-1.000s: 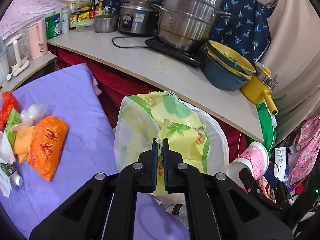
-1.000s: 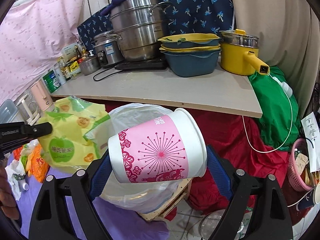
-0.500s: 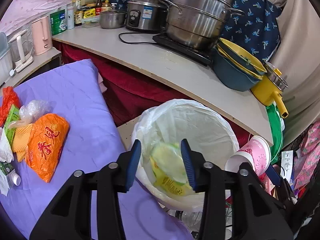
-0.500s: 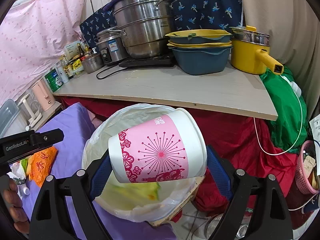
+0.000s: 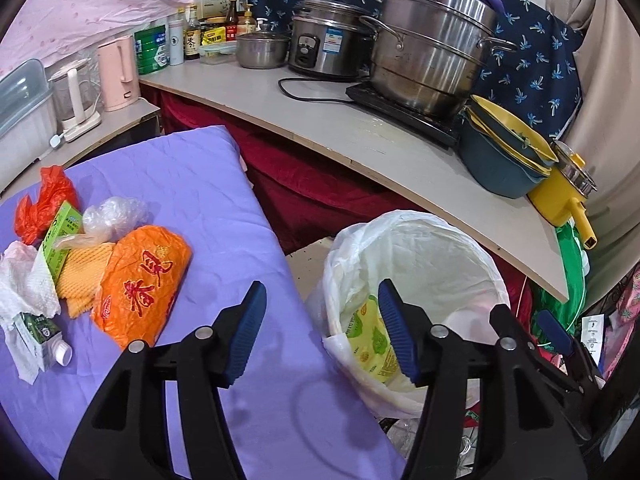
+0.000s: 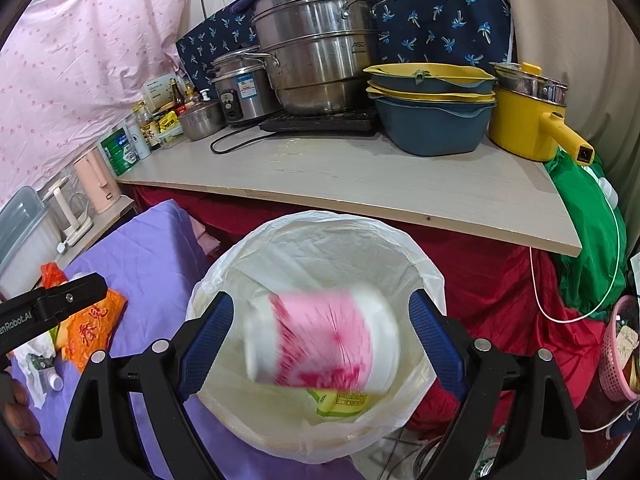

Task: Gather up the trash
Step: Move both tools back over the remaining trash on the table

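Observation:
A bin lined with a white bag [image 5: 416, 240] [image 6: 320, 220] stands beside the purple-covered table [image 5: 208, 184]. A yellow-green wrapper [image 5: 370, 336] [image 6: 340, 398] lies inside it. My left gripper [image 5: 321, 286] hangs over the table's edge by the bin, its jaws opening with nothing between them. My right gripper [image 6: 320, 296] is open above the bin. A pink-and-white paper cup [image 6: 324, 336], blurred, is falling free between its pads. On the cloth lie an orange bag [image 5: 140, 280], a red bag [image 5: 44, 200], a green box [image 5: 62, 232], clear plastic [image 5: 116, 212], tissue [image 5: 24, 284] and a small carton [image 5: 38, 336].
Behind the bin a pale counter [image 6: 360, 176] carries a big steel steamer [image 6: 316, 40], a rice cooker [image 6: 240, 88], stacked blue-yellow bowls [image 6: 432, 120] and a yellow pot [image 6: 524, 124]. Red cloth [image 6: 480, 280] hangs under it. A green bag [image 6: 588, 240] and pink basket [image 6: 620, 352] sit at right.
My left gripper opened and let the yellow-green wrapper drop into the bin, then drew back toward the table. The right gripper moved over the bin and the cup left its pads.

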